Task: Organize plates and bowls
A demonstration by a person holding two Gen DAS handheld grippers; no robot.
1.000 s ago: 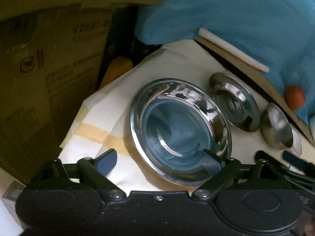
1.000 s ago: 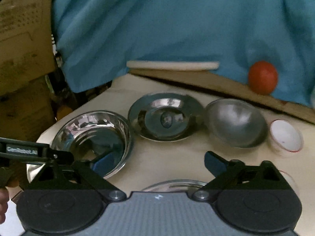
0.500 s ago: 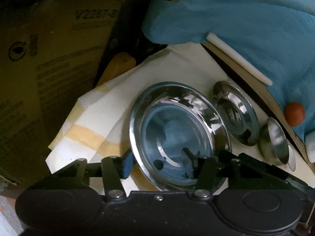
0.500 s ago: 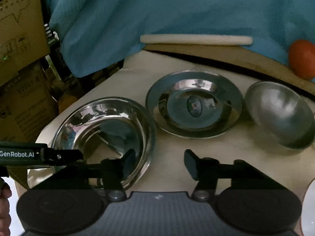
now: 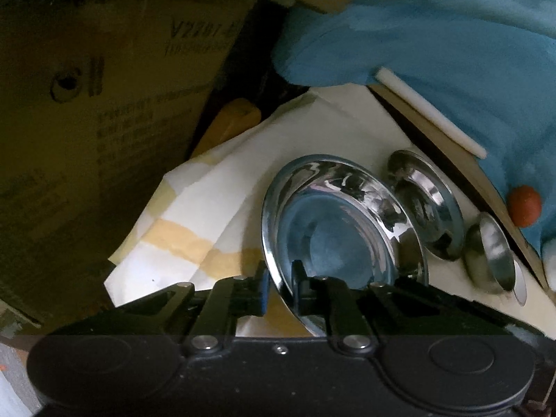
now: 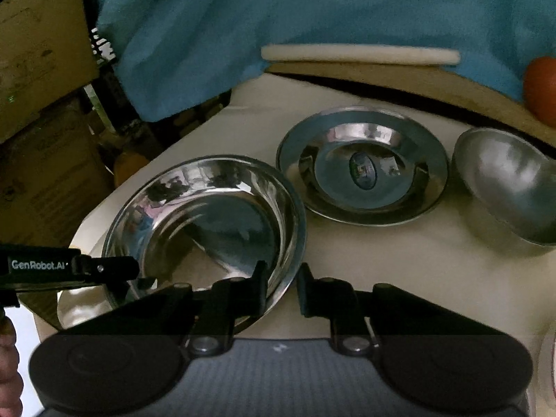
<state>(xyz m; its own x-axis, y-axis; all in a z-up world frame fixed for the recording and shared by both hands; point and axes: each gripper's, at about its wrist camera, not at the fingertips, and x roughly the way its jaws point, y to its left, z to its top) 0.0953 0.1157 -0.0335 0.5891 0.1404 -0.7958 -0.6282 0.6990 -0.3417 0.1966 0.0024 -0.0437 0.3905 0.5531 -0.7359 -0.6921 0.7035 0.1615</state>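
Both just closed, clamped on rim of large shiny round steel bowl (image 6: 208, 215): left gripper (image 5: 279, 283) near side, right gripper (image 6: 282, 286) right edge

There were two steel plates (image 6: 205, 215) (image 6: 361, 166), one steel bowl (image 6: 507, 184), one orange ball (image 6: 542, 87), one white rod (image 6: 358, 52), two grippers (image 6: 282, 285) (image 5: 278, 286) and several cardboard boxes (image 5: 104, 121).
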